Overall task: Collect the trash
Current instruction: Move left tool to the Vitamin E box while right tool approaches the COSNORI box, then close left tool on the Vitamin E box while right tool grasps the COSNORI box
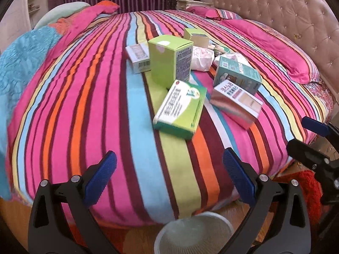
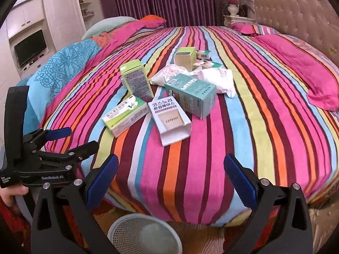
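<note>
I held both grippers above the near edge of the striped bed (image 1: 95, 97), the left gripper (image 1: 169, 180) and the right gripper (image 2: 170, 178) each spread wide and empty. The trash, a cluster of boxes (image 2: 148, 97) and crumpled white bags (image 2: 218, 78), lay mid-bed. A white mesh bin (image 2: 144, 235) stood on the floor below that edge.

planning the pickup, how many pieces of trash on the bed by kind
green boxes: 3
teal box: 1
white boxes: 2
small boxes at the back: 2
crumpled white bags: 2
total: 10
</note>
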Available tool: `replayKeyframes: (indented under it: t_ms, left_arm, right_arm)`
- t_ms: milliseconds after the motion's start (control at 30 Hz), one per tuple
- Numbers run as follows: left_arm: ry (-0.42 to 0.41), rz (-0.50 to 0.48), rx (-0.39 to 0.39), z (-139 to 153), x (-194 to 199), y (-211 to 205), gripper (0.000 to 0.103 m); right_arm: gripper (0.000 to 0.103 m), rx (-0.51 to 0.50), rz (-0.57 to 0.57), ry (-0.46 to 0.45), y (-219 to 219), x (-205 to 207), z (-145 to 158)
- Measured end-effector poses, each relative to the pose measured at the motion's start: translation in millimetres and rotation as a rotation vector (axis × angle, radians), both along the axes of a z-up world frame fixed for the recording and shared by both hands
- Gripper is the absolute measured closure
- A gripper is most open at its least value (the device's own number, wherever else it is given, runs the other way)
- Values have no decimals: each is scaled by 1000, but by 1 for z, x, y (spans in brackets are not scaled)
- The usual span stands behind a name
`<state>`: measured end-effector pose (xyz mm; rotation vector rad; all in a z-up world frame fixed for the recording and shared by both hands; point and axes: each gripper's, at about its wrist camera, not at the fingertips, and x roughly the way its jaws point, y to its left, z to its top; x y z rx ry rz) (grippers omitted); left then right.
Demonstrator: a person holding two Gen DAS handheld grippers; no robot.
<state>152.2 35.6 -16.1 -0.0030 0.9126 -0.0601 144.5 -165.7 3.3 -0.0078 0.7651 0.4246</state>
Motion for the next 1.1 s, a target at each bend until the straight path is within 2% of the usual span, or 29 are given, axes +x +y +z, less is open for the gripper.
replayKeyframes:
  t_ms: [433,500,600,633,700,767,833,1100]
  left_arm:
    - [52,-22,-1,-24,68,1,6]
    - [56,-24,12,-27,73,-1,6]
    - [66,-28,18,-32,79,-1,7]
    - [70,-24,22,-33,81,-1,9]
    - [69,-33,30,-35,82,-2,14]
    - [61,-48,37,-34,82,-4,25]
    - [48,-65,40,-32,80,-6,41]
    - [30,-42,-2,-20,63,-3,42]
  right_arm:
    - [9,-37,100,9,25,50,-15]
    - [25,-50,101,16,29,55,-18]
    - [32,-71,102,36,36,62,-25]
    - [34,-73,103,42,38,64,-27]
    - [50,-83,99,55,40,67,-31]
    - [50,-81,97,61,41,69,-32]
    - [51,-79,92,62,42,69,-31]
    - [52,-31,59,64,32,52,-17]
